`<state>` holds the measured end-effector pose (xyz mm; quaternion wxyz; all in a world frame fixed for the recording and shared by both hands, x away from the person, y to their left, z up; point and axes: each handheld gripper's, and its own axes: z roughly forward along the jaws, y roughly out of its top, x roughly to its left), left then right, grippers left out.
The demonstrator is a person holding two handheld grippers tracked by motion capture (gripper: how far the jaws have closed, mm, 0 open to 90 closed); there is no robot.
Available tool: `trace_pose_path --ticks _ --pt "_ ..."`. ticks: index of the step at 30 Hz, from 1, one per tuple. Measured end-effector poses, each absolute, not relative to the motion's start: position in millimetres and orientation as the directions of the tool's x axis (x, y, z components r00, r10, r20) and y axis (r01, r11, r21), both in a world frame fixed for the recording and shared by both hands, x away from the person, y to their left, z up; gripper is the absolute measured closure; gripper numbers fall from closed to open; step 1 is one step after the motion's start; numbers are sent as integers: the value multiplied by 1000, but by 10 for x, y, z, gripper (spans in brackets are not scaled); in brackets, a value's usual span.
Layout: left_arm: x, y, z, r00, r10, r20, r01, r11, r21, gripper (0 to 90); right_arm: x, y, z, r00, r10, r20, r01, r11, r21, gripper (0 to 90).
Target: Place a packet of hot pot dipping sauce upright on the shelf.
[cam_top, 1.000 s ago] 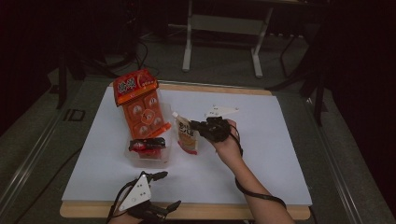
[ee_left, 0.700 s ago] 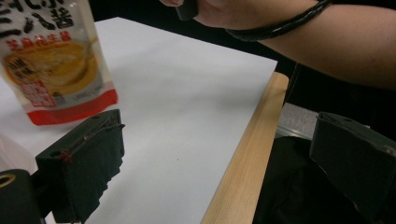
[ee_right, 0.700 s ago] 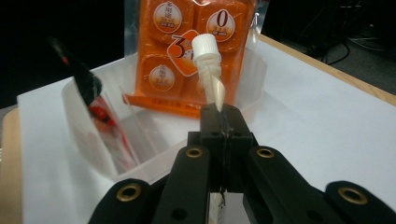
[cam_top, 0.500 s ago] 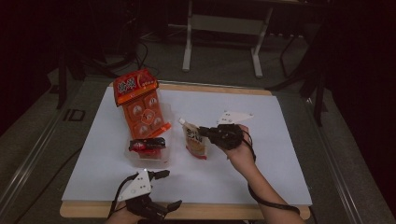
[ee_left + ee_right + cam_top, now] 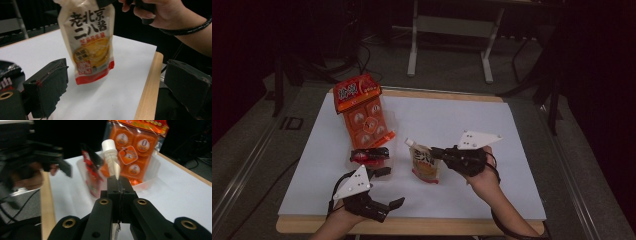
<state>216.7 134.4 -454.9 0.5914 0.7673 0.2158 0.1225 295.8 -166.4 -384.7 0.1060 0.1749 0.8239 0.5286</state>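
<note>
Up and away from the tray [image 5: 362, 159] goes the pouch [image 5: 425, 164], so it can hang free. Right gripper [image 5: 438, 152] pinches its top edge tight beside the white cap [image 5: 109, 146]. Left gripper [image 5: 388, 188], near the tray, waits with jaws spread wide, holding nothing.

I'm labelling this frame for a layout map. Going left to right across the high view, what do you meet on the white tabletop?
Left hand-held gripper with open jaws near the front edge → spouted sauce pouch, pinched at its top edge → right hand-held gripper gripping it. The orange snack pack and red-and-black packet overlap the left hand-held gripper's span, so I leave them out.
</note>
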Motion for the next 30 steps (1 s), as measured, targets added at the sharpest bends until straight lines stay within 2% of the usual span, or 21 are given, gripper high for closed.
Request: trace_pose_path --ticks 9,19,23,30 --pt "2277 1311 -4443 879 474 -50 163 -200 966 124 2740 -1706 -3822 -936 351 12 153 375 914 898" --pt "2382 1199 -4307 914 404 -46 144 -214 966 204 2568 -1686 -3800 -955 295 11 125 369 921 898" --pt "2417 1174 -4284 914 404 -40 137 -215 967 237 2545 -1662 -3808 -958 285 12 122 373 920 898" --pt "2502 1167 -4279 932 353 -79 153 -189 970 441 2527 -1620 -3827 -964 264 9 112 377 920 898"
